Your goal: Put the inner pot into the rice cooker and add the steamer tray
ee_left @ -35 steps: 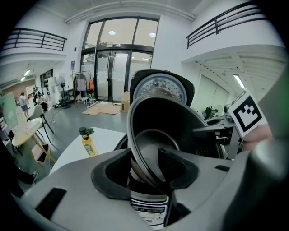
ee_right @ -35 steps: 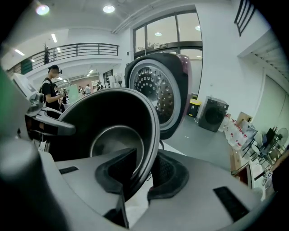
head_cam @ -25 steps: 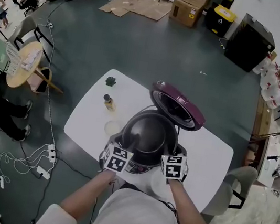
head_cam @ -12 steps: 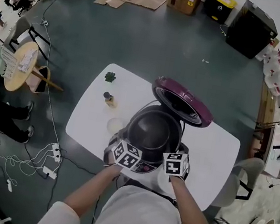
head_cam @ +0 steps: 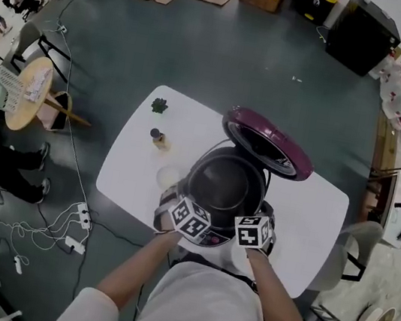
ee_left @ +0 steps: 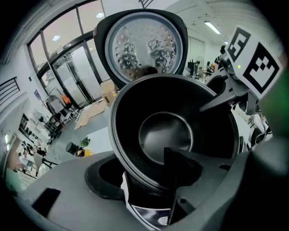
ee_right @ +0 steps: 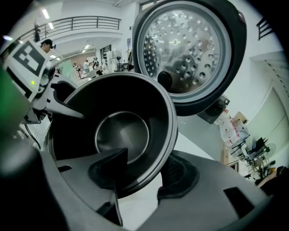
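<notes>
The dark inner pot (head_cam: 225, 187) sits inside the rice cooker (head_cam: 179, 194), whose purple lid (head_cam: 268, 142) stands open behind it. My left gripper (head_cam: 193, 204) straddles the near-left rim and my right gripper (head_cam: 252, 215) the near-right rim. In the left gripper view the pot (ee_left: 165, 131) has its rim running between the jaws of the left gripper (ee_left: 140, 169), which are opening. The right gripper view shows the pot (ee_right: 122, 131) the same way: the right gripper (ee_right: 149, 169) is opening, with a gap beside the rim. A pale round thing (head_cam: 168, 177) lies left of the cooker.
The cooker stands on a white table (head_cam: 132, 160), near its front edge. A small bottle (head_cam: 158, 139) and a green plant (head_cam: 159, 105) are at the table's left end. A grey chair (head_cam: 349, 249) stands at the right. Cables lie on the floor (head_cam: 71, 226).
Both grippers came down with the pot, which has sunk from above the cooker's mouth into its body. The left gripper's marker cube has rolled.
</notes>
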Available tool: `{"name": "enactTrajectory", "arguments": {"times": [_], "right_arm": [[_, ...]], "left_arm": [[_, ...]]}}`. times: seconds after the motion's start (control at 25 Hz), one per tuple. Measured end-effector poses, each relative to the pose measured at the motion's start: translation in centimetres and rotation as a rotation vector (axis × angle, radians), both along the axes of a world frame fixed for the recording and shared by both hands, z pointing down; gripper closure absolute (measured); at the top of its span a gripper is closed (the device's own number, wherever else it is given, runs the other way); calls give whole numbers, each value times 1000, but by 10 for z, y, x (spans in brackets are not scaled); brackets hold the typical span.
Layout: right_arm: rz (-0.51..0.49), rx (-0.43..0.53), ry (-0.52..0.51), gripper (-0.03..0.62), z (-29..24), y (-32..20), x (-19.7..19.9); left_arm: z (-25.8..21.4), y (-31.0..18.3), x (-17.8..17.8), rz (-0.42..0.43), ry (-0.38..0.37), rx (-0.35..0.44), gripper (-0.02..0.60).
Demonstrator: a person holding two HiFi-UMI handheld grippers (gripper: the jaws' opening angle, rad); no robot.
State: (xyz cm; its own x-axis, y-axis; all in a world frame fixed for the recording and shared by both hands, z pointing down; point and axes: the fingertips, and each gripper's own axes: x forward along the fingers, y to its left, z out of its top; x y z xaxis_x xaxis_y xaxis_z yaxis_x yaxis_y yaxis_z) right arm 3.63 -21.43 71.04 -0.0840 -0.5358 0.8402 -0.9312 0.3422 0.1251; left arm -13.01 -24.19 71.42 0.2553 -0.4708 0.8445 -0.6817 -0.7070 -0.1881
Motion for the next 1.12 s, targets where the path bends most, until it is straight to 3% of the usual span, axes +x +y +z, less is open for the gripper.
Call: {"name": "enactTrajectory", "arguments": {"times": [0.24, 0.4, 0.64, 1.04, 1.12], "right_arm": [[-18, 21, 38, 350, 2, -4, 0], [-30, 17, 24, 344, 10, -8, -2], [-18, -16, 35, 324, 22, -6, -1], [-10, -45, 50, 284, 30, -8, -3], [-5, -34, 45, 245, 25, -6, -1]], "left_arm": [[8, -2, -2, -9, -24, -4, 290], [18, 0, -2, 34, -72, -3, 173], [17, 3, -6, 19, -50, 15, 159], [22, 0, -14, -16, 2, -32, 132], [20, 3, -14, -28, 32, -46, 126]]}}
